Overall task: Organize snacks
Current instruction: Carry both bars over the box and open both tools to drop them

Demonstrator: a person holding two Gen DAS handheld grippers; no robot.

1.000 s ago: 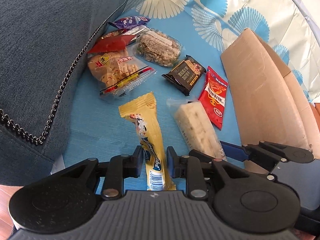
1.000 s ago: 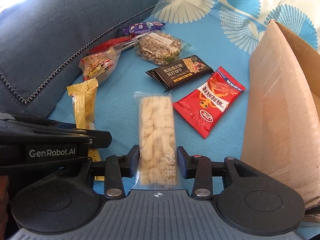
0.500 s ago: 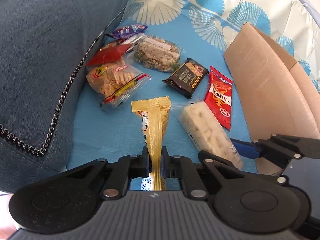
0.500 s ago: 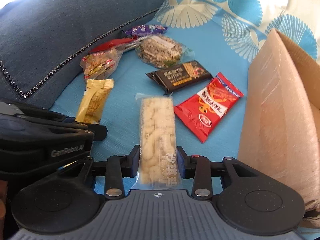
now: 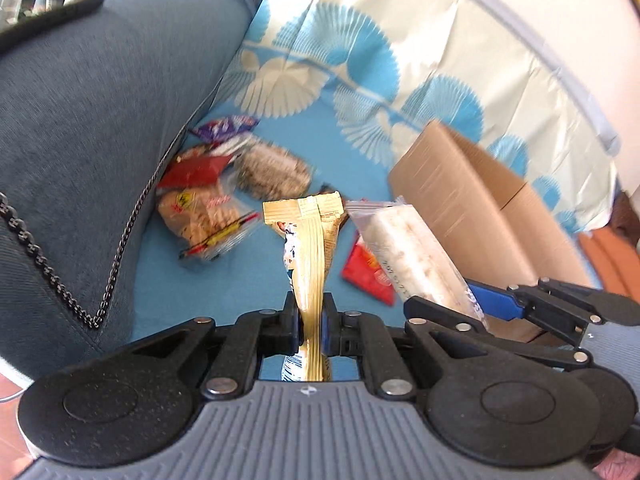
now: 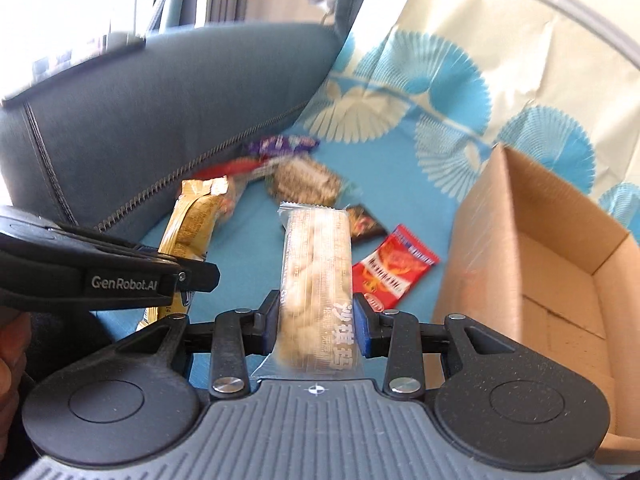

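our left gripper is pinching the gold snack bar by its lower part, with the jaws pressed close on the thin wrapper, and the bar stands up above the blue sheet. our right gripper is pinching the clear pack of pale rice crackers from both sides, and this pack also is off the sheet. the open cardboard box stands on the right, near the held pack. on the sheet lie the red packet, the dark packet, the bag of seeds and the purple wrapper, beside the grey cushion.
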